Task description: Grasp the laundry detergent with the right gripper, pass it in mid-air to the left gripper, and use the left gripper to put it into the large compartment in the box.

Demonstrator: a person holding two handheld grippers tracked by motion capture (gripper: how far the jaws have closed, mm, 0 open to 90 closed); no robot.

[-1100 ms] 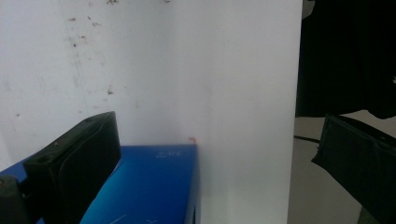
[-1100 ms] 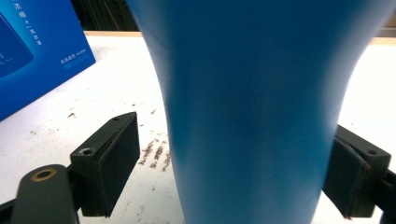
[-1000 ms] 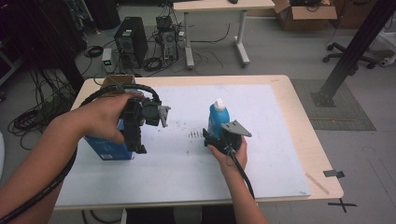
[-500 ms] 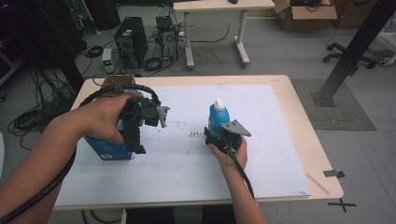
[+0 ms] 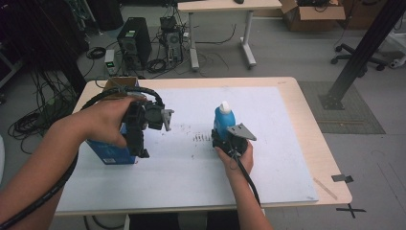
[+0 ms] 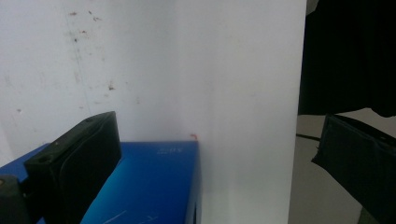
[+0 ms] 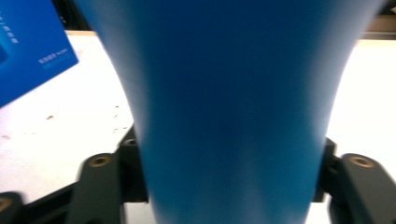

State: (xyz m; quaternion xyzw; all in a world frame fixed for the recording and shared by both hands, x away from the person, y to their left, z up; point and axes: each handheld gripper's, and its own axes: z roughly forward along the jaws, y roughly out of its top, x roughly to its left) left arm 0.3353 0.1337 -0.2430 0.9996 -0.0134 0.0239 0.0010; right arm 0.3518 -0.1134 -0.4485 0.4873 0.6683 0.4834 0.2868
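Observation:
A blue bottle (image 5: 221,120) with a white cap stands upright on the white mat (image 5: 268,158), right of centre. My right gripper (image 5: 229,140) is shut on its lower body from the near side. In the right gripper view the bottle (image 7: 233,102) sits between both jaws of the right gripper (image 7: 229,186). A blue box (image 5: 109,152) lies at the mat's left. My left gripper (image 5: 141,139) hangs over the box's right end, pointing down and open. In the left gripper view the box (image 6: 149,186) lies against one jaw, while the other jaw stands far off past the mat's edge.
A brown cardboard box (image 5: 119,84) sits at the table's back left corner. Dark scuff marks (image 5: 201,137) dot the mat between the grippers. The table edge (image 5: 330,163) runs close on the right. Computers, cables and a second desk stand on the floor beyond.

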